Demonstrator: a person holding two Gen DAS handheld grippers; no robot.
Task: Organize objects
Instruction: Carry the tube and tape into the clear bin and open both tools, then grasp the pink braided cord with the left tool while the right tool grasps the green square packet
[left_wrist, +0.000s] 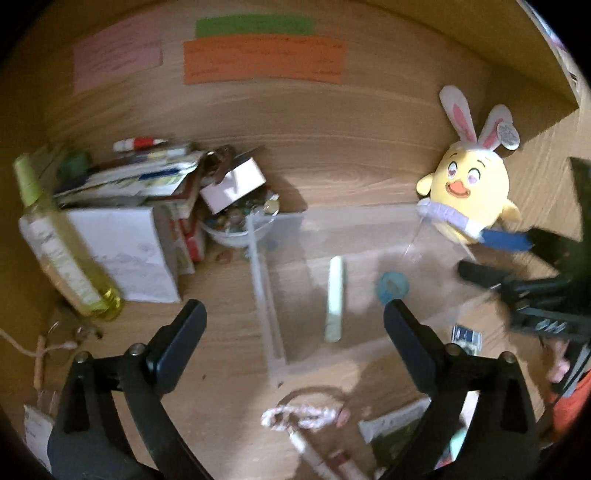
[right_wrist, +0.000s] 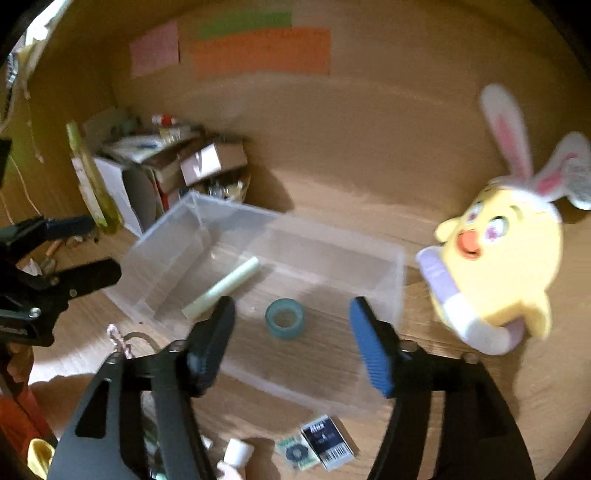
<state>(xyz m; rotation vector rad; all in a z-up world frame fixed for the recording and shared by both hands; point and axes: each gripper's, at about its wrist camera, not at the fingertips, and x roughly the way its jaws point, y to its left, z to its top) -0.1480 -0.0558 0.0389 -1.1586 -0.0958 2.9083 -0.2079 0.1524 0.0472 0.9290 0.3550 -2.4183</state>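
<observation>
Clear plastic bin sits mid-frame in the right wrist view, holding a pale green tube and a teal tape roll. Both the right gripper and the left gripper hang spread and empty. Its thin rim is hard to see, so I judge a finger could clip it. Open desk lies lower centre; the yellow plush crowds the right.
</observation>
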